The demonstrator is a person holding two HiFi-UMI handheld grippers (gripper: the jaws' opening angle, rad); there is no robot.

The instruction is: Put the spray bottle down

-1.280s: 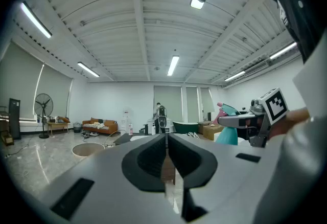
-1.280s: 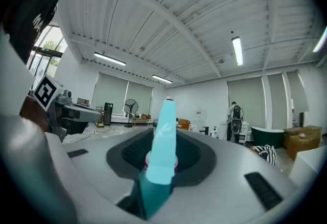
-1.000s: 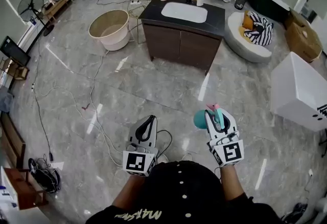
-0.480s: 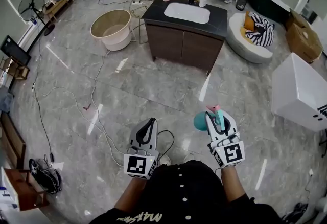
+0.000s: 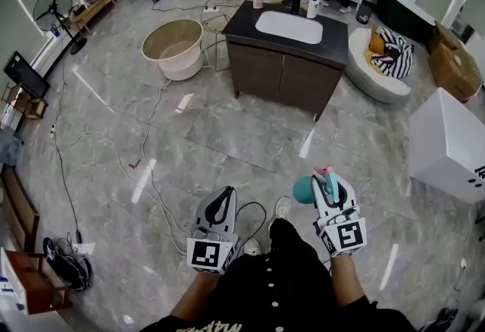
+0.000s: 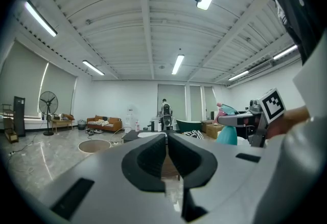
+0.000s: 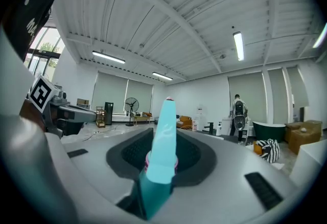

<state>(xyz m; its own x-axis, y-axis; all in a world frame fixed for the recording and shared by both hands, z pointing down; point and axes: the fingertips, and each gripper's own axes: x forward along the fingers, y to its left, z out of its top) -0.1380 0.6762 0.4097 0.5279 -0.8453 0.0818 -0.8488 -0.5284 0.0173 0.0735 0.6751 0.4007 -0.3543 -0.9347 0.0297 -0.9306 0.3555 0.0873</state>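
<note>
A teal spray bottle (image 5: 305, 189) with a pink and light-blue spray head (image 7: 162, 141) sits between the jaws of my right gripper (image 5: 331, 185), which is shut on it. In the right gripper view the spray head stands up between the two dark pads. The bottle also shows at the right of the left gripper view as a teal body (image 6: 227, 135). My left gripper (image 5: 221, 201) is shut with nothing in it; its dark jaws meet in the left gripper view (image 6: 167, 150). Both grippers are held level above the grey marble floor, side by side.
A dark vanity cabinet (image 5: 283, 71) with a white sink (image 5: 289, 26) stands ahead, bottles on its top. A beige tub (image 5: 173, 48) sits to its left, a white round seat with a striped cushion (image 5: 384, 63) to its right, a white box (image 5: 453, 144) at far right. Cables (image 5: 144, 171) trail across the floor.
Both grippers and the person have moved forward, and the vanity sits lower in the head view. The right gripper keeps its hold on the bottle; the left stays shut.
</note>
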